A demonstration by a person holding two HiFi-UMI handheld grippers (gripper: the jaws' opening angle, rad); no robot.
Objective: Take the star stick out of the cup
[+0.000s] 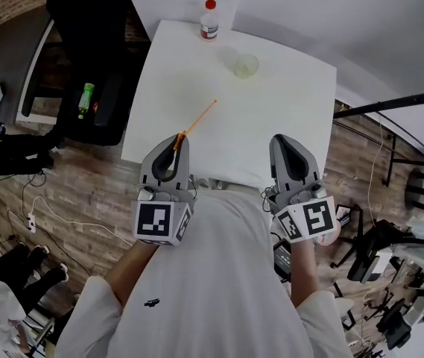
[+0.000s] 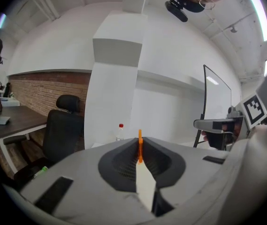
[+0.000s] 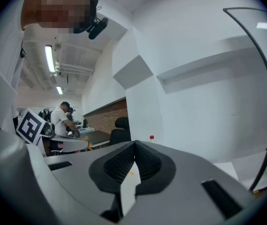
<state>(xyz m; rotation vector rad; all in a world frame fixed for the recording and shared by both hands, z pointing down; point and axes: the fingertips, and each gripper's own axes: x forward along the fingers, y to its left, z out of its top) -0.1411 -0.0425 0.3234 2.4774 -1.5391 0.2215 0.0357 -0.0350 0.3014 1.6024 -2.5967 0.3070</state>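
Observation:
My left gripper [image 1: 181, 137] is shut on one end of a thin orange stick [image 1: 200, 117], which slants up and to the right over the white table [image 1: 286, 133]. I cannot make out a star on it. In the left gripper view the stick [image 2: 140, 146] stands upright, pinched where the jaws meet at my left gripper [image 2: 140, 161]. The clear cup [image 1: 246, 66] stands apart near the table's far side, with nothing in it. My right gripper [image 1: 282, 139] hovers at the near edge, shut and holding nothing; its jaws touch in the right gripper view [image 3: 134, 145].
A small bottle with a red cap [image 1: 209, 21] stands at the table's far edge, left of the cup. A black office chair [image 1: 92, 43] and a green bottle [image 1: 86, 99] are on the left. Stands and cables [image 1: 390, 237] crowd the wooden floor on the right.

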